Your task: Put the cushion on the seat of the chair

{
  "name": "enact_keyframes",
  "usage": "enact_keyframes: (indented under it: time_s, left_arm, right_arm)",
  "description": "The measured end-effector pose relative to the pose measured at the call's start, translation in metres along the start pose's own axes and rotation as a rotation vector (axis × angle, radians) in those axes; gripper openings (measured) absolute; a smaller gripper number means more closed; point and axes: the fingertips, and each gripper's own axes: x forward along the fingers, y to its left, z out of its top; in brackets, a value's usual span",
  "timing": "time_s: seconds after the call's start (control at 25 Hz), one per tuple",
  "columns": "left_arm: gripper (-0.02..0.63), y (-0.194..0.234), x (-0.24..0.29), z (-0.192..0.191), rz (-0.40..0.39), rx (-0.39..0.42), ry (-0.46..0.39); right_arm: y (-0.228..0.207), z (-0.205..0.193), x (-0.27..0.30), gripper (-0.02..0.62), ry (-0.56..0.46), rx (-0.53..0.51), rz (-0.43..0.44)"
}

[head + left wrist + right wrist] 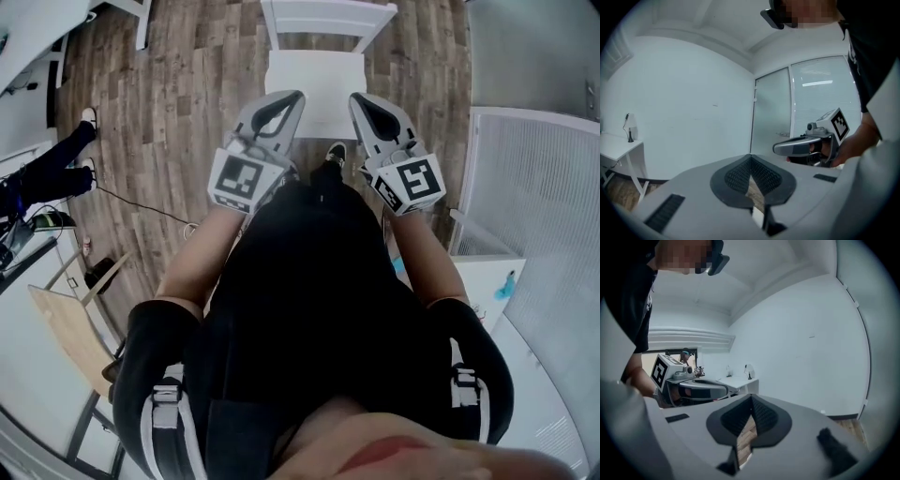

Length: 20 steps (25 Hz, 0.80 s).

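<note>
Two grippers are held out level in front of the person, one in each hand, side by side but apart. The left gripper (294, 98) has its two jaws pressed together at the tips with nothing pinched between them, and only a sliver of wooden floor (187, 84) shows behind the ribbed pads. The right gripper (358, 99) is the same, with its jaws closed on each other and empty. Each carries one marker cube. Just beyond both tips in the head view stands one white chair (328, 17). Its seat (314, 75) is a plain white square, and I cannot tell whether that is the cushion lying on it or the bare seat. No separate cushion shows in either gripper or on the floor. One dark shoe (336, 152) of the person sits below the seat. A second person's two legs (52, 164) show at the left edge. One white surface (616, 146) with a small lamp (629, 127) stands against the wall.
</note>
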Motion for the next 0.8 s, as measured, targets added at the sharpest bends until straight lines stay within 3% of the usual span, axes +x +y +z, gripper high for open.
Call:
enact_keyframes:
  time_s: [0.28,0.44,0.8]
  left_arm:
    - [0.012,-0.013,-0.004,0.051,-0.019,0.075,-0.094]
    - [0.012,-0.001,0.009,0.059,-0.003,0.102,-0.128]
    - [0.012,-0.025,-0.007,0.077,0.018,0.125,-0.143]
  right_arm:
    - [0.009,0.050,-0.013,0.015,-0.100,-0.076,0.037]
    - [0.000,0.057,-0.001,0.015,-0.139,-0.091,0.056]
    - [0.009,0.077,-0.031,0.015,-0.150,-0.171,0.025]
